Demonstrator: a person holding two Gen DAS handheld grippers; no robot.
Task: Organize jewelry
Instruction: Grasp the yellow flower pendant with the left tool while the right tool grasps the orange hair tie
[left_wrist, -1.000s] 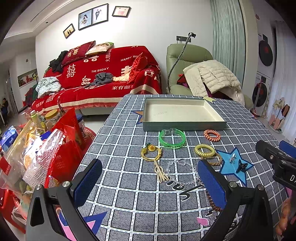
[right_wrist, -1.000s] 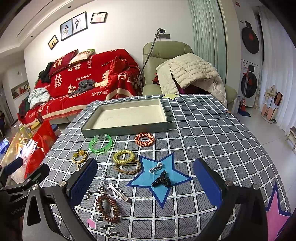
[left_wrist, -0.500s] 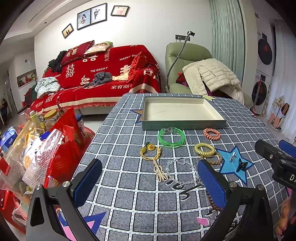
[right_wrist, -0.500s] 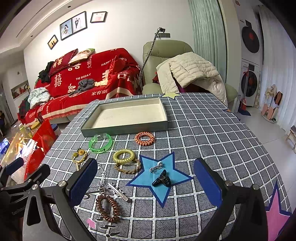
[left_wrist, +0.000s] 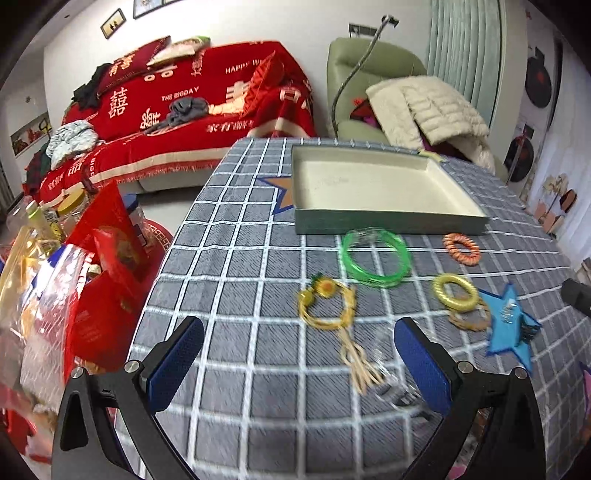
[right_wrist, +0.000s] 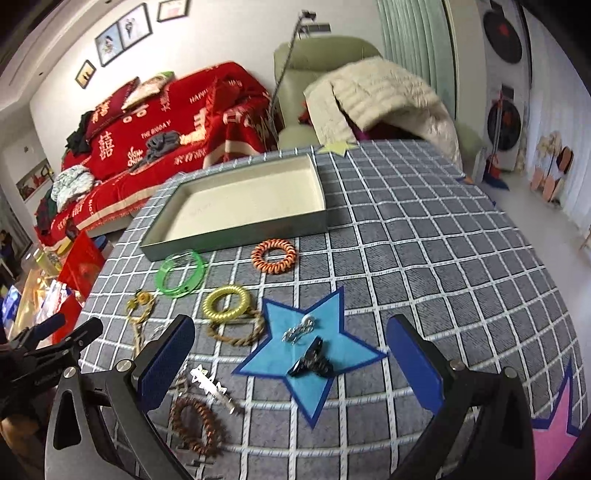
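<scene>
An empty grey tray (left_wrist: 388, 221) (right_wrist: 236, 236) with a cream floor sits at the far side of the checked tablecloth. In front of it lie a green bangle (left_wrist: 376, 257) (right_wrist: 180, 272), an orange coil tie (left_wrist: 461, 249) (right_wrist: 274, 255), a yellow coil ring (left_wrist: 455, 292) (right_wrist: 227, 302) and a yellow tasselled bracelet (left_wrist: 327, 304). A black claw clip (right_wrist: 312, 360) and a silver piece (right_wrist: 299, 330) rest on a blue star. A brown coil tie (right_wrist: 195, 424) lies near. My left gripper (left_wrist: 299, 363) is open, low over the tasselled bracelet. My right gripper (right_wrist: 290, 360) is open around the star area.
Bags of snacks and red packets (left_wrist: 74, 280) crowd the floor left of the table. A red-covered sofa (left_wrist: 192, 110) and a green armchair with a cream jacket (left_wrist: 417, 99) stand behind. The table's right part (right_wrist: 443, 258) holds only cloth.
Both grippers have dropped lower and moved forward toward the jewelry, which now looks larger. Both stay open. No item has shifted.
</scene>
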